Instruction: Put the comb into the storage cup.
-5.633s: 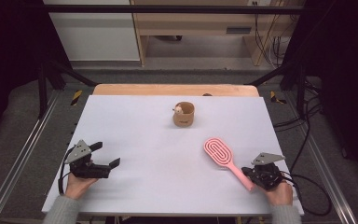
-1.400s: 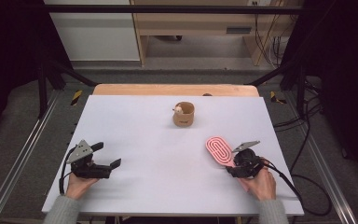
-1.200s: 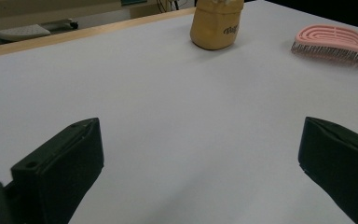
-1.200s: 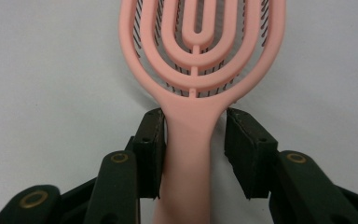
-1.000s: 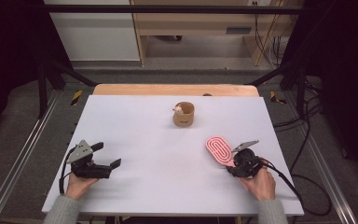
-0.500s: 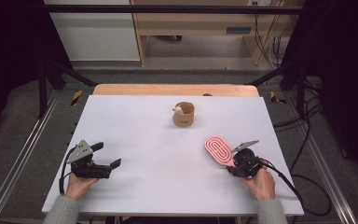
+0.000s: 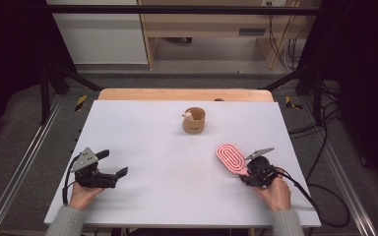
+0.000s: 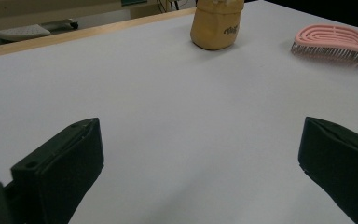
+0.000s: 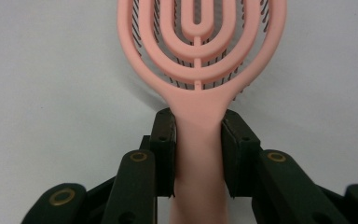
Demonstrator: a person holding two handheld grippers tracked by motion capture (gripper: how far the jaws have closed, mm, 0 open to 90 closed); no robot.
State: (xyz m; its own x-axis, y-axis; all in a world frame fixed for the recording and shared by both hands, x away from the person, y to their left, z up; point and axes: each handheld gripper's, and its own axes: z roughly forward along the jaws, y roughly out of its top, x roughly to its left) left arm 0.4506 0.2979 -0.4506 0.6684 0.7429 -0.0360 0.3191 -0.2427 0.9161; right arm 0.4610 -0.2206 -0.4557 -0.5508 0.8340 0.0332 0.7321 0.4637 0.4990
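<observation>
Right tongs (image 9: pixel 198 154) are clamped on the pink brush (image 9: pixel 200 56) handle at frame centre; left tongs (image 8: pixel 200 177) stand apart over the table (image 8: pixel 168 102).

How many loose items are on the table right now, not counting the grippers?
2. A pink hairbrush lies at the right, its handle clamped in the right gripper. A small tan cup stands upright near the far middle of the table.

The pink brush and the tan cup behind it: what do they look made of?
Pink brush: likely moulded plastic, matte, with smooth open loops in one piece; its thin dark bristles could be plastic or metal. Tan cup: smooth, dull, soft-edged with small print, perhaps silicone, plastic or coated paper; not settled. The right gripper pads clamp the brush's handle.
</observation>
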